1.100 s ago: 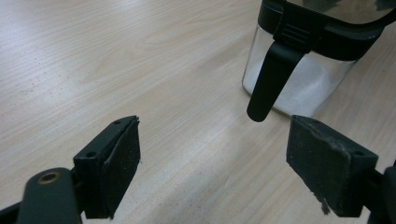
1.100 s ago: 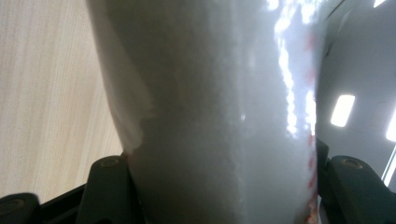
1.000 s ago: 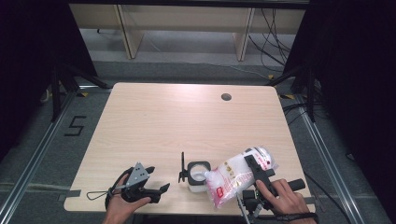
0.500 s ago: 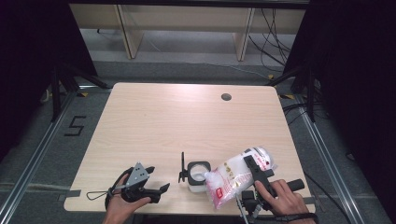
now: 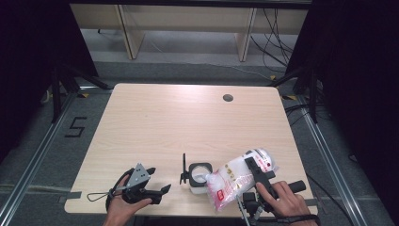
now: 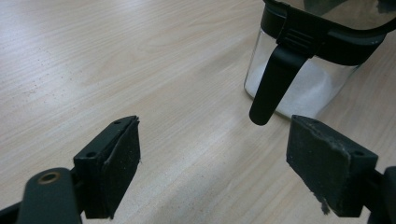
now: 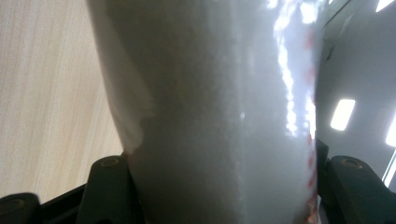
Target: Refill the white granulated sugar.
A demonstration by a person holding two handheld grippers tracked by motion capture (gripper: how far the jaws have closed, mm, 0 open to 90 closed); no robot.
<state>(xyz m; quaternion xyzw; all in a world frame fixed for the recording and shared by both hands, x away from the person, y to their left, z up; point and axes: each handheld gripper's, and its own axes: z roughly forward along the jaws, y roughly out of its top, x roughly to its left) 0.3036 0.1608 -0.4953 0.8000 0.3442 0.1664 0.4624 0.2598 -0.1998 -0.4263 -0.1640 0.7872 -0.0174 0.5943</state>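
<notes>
Bag [image 5: 235, 181] of white granules, clear plastic with red print, held tilted near the front edge of the counter [image 5: 188, 122], right of centre. Its lower end leans toward the jar [image 5: 199, 175] and reaches the jar's right side in the high view; actual contact cannot be confirmed. In the right tool view the bag [image 7: 219, 112] fills the space between the two black jaws, one jaw on each side of it.

Right tool [image 5: 258, 170]: clamped on the bag, jaws pressed to both flanks. Right hand [image 5: 282, 201] grips the handle at the front right corner of the counter.

Jar: clear walls, black rim, stands upright on the counter just left of the bag. White material lies in the bottom, seen through the wall in the left tool view [image 6: 308, 60]. A black latch [image 6: 275, 79] hangs down from the rim on the side facing the left tool. Lid [image 5: 183, 168] stands up, hinged open at the jar's left side.

Left tool [image 5: 157, 184]: jaws spread wide, nothing between them, bare counter below. It sits low near the front edge, left of the jar and apart from it, pointing toward the jar. Left hand [image 5: 123, 203] holds it; a cable loop [image 5: 96, 195] trails to the left
</notes>
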